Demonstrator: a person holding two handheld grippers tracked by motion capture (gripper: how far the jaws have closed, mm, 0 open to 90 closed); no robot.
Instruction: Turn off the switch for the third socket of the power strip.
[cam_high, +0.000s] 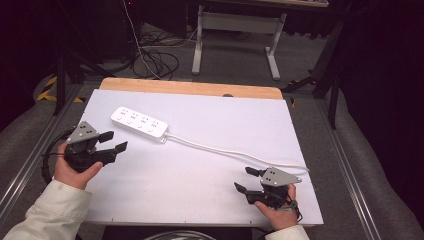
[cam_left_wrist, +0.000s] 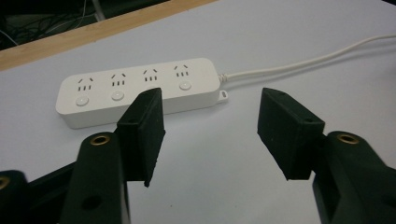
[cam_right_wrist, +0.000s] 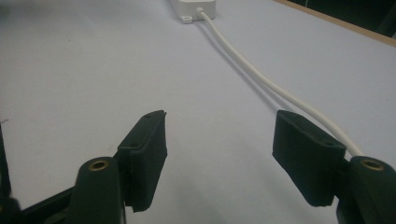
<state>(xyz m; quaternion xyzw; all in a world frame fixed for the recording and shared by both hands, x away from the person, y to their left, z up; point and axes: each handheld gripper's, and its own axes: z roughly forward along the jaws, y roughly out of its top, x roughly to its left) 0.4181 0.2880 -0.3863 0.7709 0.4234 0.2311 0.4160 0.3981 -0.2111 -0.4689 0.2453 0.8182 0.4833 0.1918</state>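
A white power strip (cam_high: 139, 124) with several sockets and round buttons lies on the white table top (cam_high: 200, 165), toward the back left; it also shows in the left gripper view (cam_left_wrist: 140, 88). Its white cord (cam_high: 235, 153) runs to the right edge, and in the right gripper view the cord (cam_right_wrist: 261, 77) passes close by the right jaw. My left gripper (cam_high: 114, 141) stands open just left of the strip, holding nothing (cam_left_wrist: 210, 130). My right gripper (cam_high: 246, 179) is open near the front right, with nothing between its jaws (cam_right_wrist: 219, 154).
A wooden strip (cam_high: 190, 87) borders the table's far edge. Beyond it stand a white desk frame (cam_high: 235, 35) and tangled cables (cam_high: 155, 60) on the floor. Metal rails (cam_high: 345, 160) run along both sides of the table.
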